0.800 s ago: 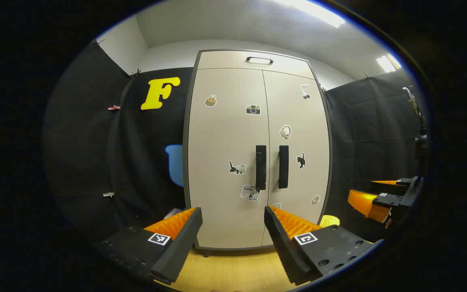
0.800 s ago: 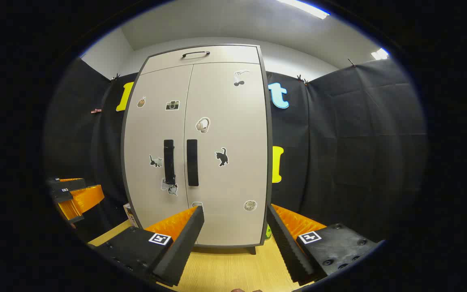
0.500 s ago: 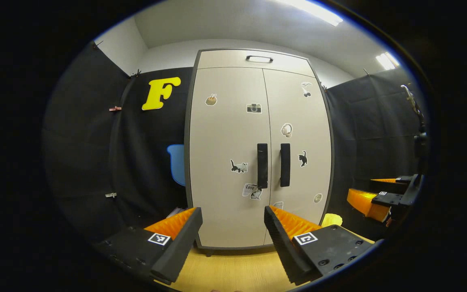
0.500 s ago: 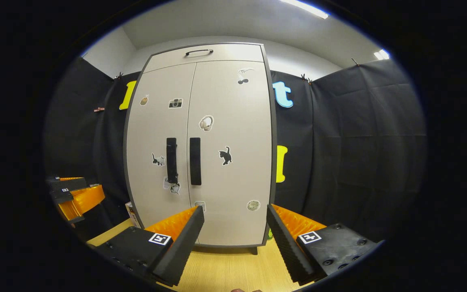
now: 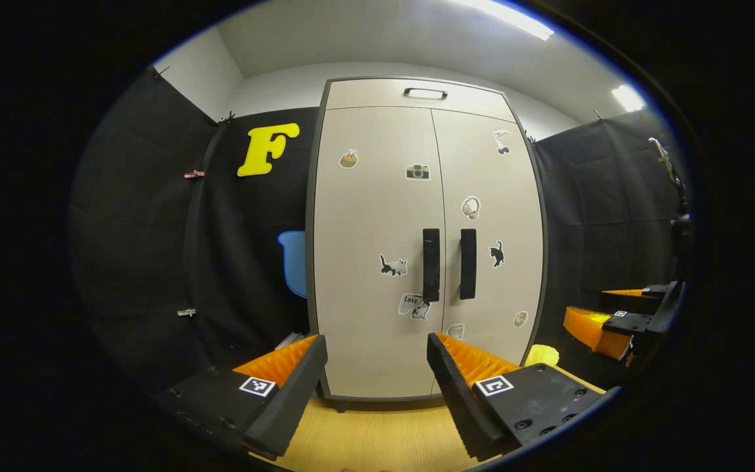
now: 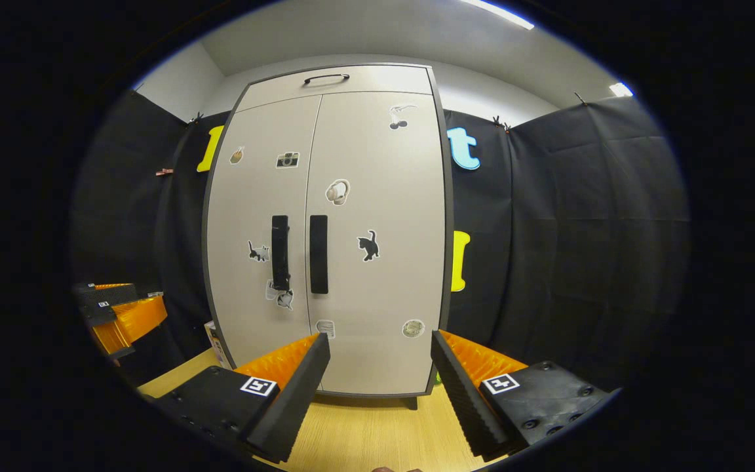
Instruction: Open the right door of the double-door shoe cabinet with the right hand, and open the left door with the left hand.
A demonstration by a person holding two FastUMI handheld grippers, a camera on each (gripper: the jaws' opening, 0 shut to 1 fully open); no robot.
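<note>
I hold the left hand-held gripper (image 5: 377, 367) open, well short of the shoe cabinet (image 5: 377, 216). Both doors are shut; upright handles (image 6: 318, 254) lie ahead, up-left of my open right hand-held gripper (image 6: 381, 367).

Booth interior under ceiling lights

Black cloth (image 6: 567, 216) is hanging along the booth's sides, clipped at its top edge, a pale wall (image 5: 286, 88) is showing above it, a ceiling light (image 5: 508, 16) is glowing overhead, and light wooden flooring (image 6: 364, 436) is lying below.
</note>
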